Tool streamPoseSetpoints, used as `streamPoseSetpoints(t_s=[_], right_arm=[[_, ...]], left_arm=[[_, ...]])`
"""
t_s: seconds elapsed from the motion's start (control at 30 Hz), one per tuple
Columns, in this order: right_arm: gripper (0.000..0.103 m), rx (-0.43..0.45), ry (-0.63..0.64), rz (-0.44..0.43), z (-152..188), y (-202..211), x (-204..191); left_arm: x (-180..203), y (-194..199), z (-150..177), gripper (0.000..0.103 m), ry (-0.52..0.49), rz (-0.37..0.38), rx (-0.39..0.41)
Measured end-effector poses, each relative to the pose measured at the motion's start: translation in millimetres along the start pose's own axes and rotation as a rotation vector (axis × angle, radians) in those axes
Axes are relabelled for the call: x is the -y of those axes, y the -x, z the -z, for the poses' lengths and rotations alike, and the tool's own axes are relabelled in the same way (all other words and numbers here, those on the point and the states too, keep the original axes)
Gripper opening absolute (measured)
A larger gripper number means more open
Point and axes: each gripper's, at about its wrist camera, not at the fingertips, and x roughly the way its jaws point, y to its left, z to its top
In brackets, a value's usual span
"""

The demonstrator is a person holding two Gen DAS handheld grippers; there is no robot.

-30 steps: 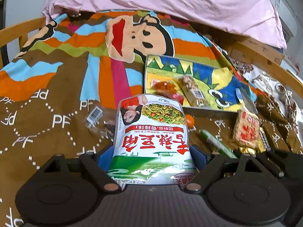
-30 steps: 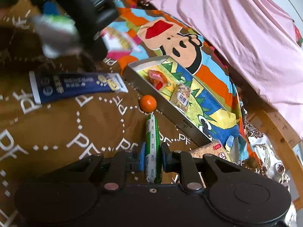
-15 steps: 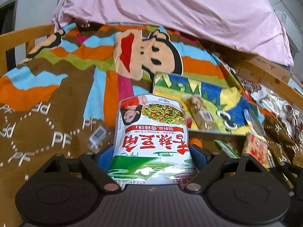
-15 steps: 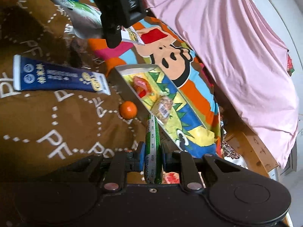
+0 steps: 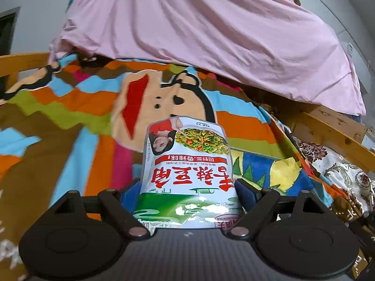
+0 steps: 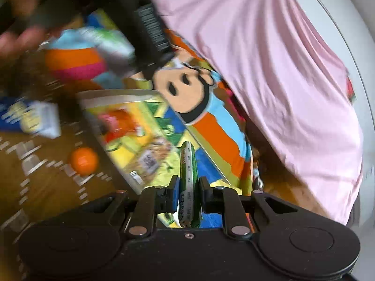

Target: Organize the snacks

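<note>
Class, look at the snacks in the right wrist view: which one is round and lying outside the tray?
The small orange ball-shaped snack. It sits on the brown blanket beside the tray; the other snacks are flat packets or sticks.

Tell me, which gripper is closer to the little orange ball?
Right. The right gripper, holding a green stick snack, is just beside the orange ball. The left gripper is farther, up over the blanket.

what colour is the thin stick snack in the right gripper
Green, with a pale printed strip along it; the stick snack shows best in the right wrist view.
</note>
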Motion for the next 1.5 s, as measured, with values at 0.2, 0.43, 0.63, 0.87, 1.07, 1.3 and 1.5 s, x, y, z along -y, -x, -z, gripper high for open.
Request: streamPoseSetpoints(t_s=[0.2, 0.43, 0.63, 0.87, 1.07, 1.3, 1.5], right_arm=[[0.019, -0.056, -0.188, 0.008, -1.4, -50.0, 18.6], [0.019, -0.118, -0.232, -0.027, 0.3, -87.5, 9.9], [0.019, -0.147, -0.218, -0.04, 6.5, -101.0, -0.3], [0.018, -0.154, -0.25, -0.043, 7.8, -107.5, 2.3], [0.027, -0.151, -0.26, -0.036, 8.4, -107.4, 4.7], [0.045, -0.146, -0.315, -0.016, 6.2, -99.1, 18.0], [0.062, -0.131, -0.403, 0.017, 1.6, -77.7, 40.6]], left_arm=[[12.3, -43.8, 4.4, 0.087, -0.051, 0.015, -0.002], [18.2, -69.1, 17.6, 0.087, -0.064, -0.027, -0.046], [26.2, -76.5, 20.2, 0.087, -0.134, -0.042, -0.062], [33.9, -85.1, 22.4, 0.089, -0.174, -0.014, -0.074], [30.2, -92.2, 25.1, 0.095, -0.14, 0.013, -0.122], [22.0, -87.9, 20.6, 0.101, -0.085, 0.044, -0.11], [19.7, -74.5, 13.1, 0.102, -0.056, 0.029, -0.073]])
